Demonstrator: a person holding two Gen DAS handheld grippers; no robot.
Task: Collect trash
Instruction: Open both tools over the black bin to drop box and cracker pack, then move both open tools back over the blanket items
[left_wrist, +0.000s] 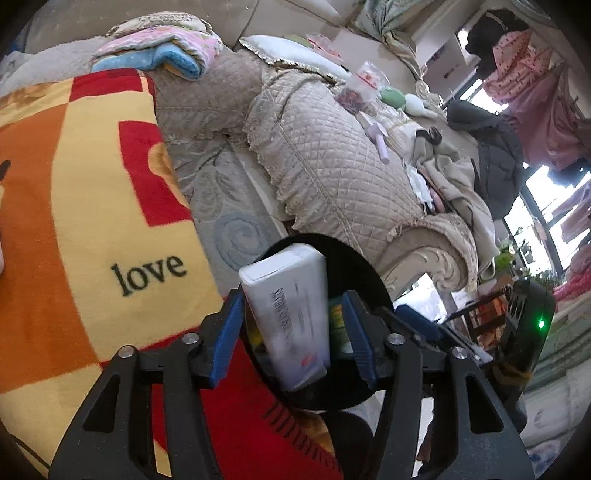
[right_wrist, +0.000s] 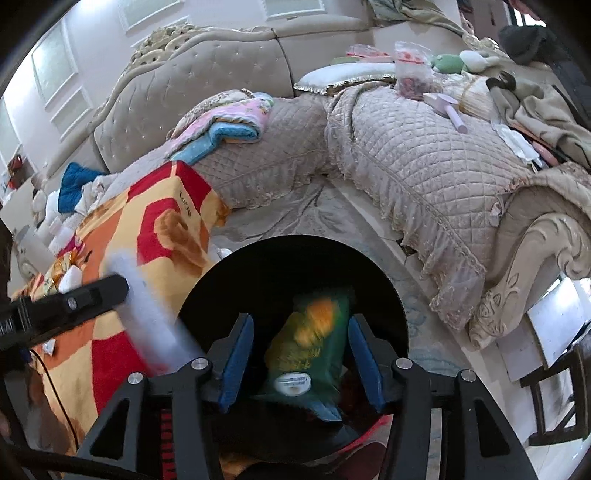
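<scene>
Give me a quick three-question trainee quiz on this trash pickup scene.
1. True or false: the white box is between the left gripper's fingers, with the black bin behind it.
2. The packet between the right gripper's fingers is mostly: A purple, B green, C pink.
3. Fill in: the word printed on the blanket is ____.
Key: 1 true; 2 B; 3 love.
</scene>
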